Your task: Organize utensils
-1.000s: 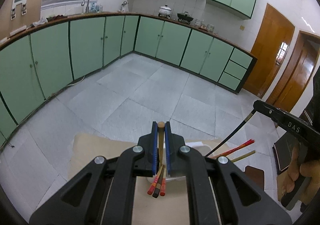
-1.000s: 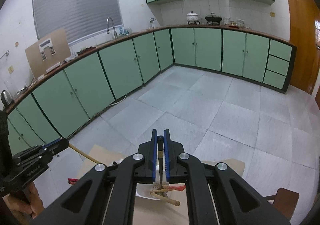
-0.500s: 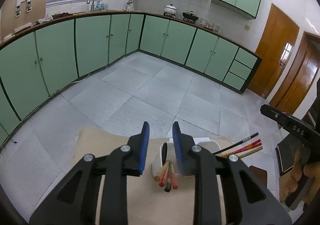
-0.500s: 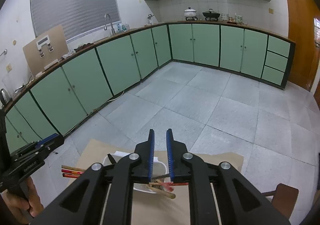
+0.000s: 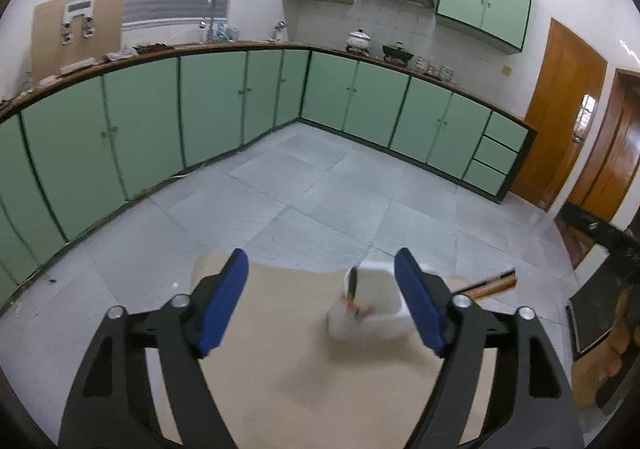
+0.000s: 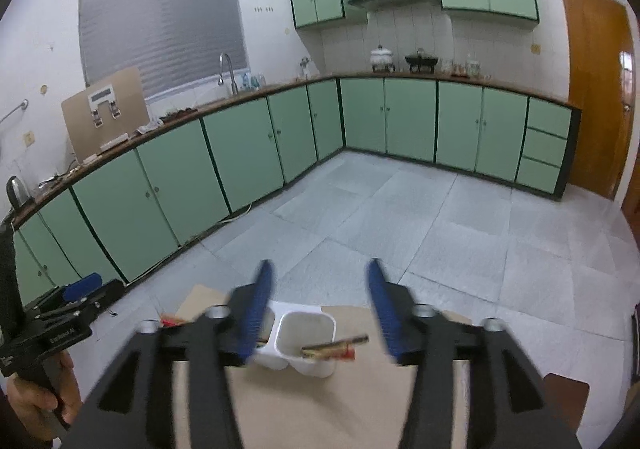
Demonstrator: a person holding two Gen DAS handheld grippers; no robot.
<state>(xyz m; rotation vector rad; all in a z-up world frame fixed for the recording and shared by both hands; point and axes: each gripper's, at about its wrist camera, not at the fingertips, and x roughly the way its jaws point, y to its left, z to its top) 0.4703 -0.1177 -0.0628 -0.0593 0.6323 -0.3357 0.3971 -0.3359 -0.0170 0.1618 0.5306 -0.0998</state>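
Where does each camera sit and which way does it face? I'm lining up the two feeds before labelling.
Left wrist: on the left gripper, looking forward along its open blue fingers at the white utensil holder on the tan tabletop; the person's other hand shows at the right edge.
Right wrist: on the right gripper, fingers open, facing the same holder; the left gripper and its hand show at lower left.
Shared: holder, tabletop, green cabinets.

A white plastic two-compartment utensil holder [image 6: 304, 345] stands near the tabletop's far edge, with red-and-brown chopsticks [image 6: 332, 350] lying tilted across its rim.
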